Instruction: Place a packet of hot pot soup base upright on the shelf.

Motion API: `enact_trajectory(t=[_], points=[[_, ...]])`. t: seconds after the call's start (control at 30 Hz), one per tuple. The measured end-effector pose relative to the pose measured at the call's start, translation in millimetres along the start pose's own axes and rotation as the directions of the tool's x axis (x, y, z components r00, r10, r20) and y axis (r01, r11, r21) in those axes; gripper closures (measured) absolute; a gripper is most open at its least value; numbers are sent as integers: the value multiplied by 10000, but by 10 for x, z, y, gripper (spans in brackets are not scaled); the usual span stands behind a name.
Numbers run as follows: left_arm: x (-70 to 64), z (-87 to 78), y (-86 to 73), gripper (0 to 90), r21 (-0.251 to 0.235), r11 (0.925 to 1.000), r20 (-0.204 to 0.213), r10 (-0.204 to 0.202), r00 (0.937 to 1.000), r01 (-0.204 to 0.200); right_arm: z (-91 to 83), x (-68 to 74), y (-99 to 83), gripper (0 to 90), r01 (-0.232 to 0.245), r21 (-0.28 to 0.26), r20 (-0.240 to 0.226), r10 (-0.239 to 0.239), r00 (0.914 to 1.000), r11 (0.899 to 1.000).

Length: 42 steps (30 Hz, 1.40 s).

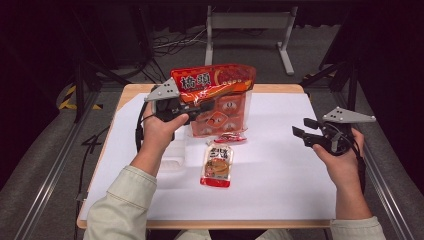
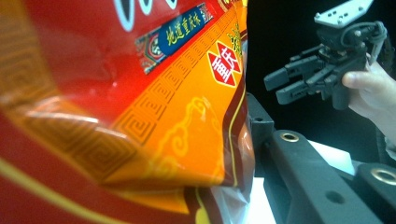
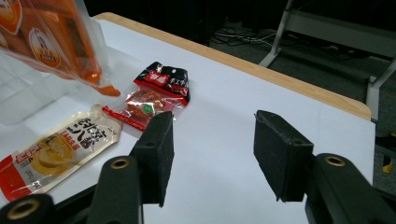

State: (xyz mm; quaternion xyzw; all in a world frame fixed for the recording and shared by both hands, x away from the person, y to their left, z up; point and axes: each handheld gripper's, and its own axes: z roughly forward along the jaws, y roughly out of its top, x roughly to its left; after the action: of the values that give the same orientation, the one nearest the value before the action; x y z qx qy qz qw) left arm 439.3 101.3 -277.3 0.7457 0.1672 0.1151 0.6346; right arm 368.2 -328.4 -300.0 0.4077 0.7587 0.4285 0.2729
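My left gripper [image 1: 201, 106] is shut on a large red and orange snack bag [image 1: 216, 82] and holds it up over the far middle of the white table sheet [image 1: 280, 185]. The bag's clear lower part shows several small orange packets [image 1: 220, 119]. Close up, the bag [image 2: 116, 93] covers one jaw, and one black finger [image 2: 303, 163] shows beside it. Under the bag lies a small red and black packet [image 3: 152, 95]. A white and orange sauce pouch [image 1: 218, 164] lies nearer me. My right gripper [image 3: 212, 149] hangs open over the right side of the table, holding nothing.
Clear plastic wrapping [image 1: 172, 152] lies on the sheet beside my left forearm. The table's wooden edge [image 3: 280, 77] runs behind the right gripper. A metal stand [image 1: 250, 22] and cables sit on the floor beyond the table.
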Motion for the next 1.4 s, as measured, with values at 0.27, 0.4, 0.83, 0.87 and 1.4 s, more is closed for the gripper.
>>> enact_trajectory(t=[0.27, 0.4, 0.83, 0.87, 1.4], points=[[153, -173, 71, 714, -16, 10000, -402, 8, 9992, -8, 75, -22, -63, 446, -122, 80, -90, 123, 9999, 9999], [198, -217, 66, 715, 30, 10000, -553, -61, 9984, 62, 73, -35, -86, 431, -176, 71, -72, 176, 9998, 9998], [427, -327, 89, 714, 456, 9987, -1224, -161, 9924, 218, 144, -73, -159, 348, -157, -24, -270, 156, 9995, 9999], [441, -340, 86, 714, 476, 9987, -1312, -142, 9913, 206, 146, -74, -160, 345, -149, -10, -263, 149, 9995, 9999], [770, -583, -1, 714, 6, 9931, -1711, -1152, 9785, 1170, 136, -115, -181, 381, -686, -264, -555, 671, 9962, 9973]])
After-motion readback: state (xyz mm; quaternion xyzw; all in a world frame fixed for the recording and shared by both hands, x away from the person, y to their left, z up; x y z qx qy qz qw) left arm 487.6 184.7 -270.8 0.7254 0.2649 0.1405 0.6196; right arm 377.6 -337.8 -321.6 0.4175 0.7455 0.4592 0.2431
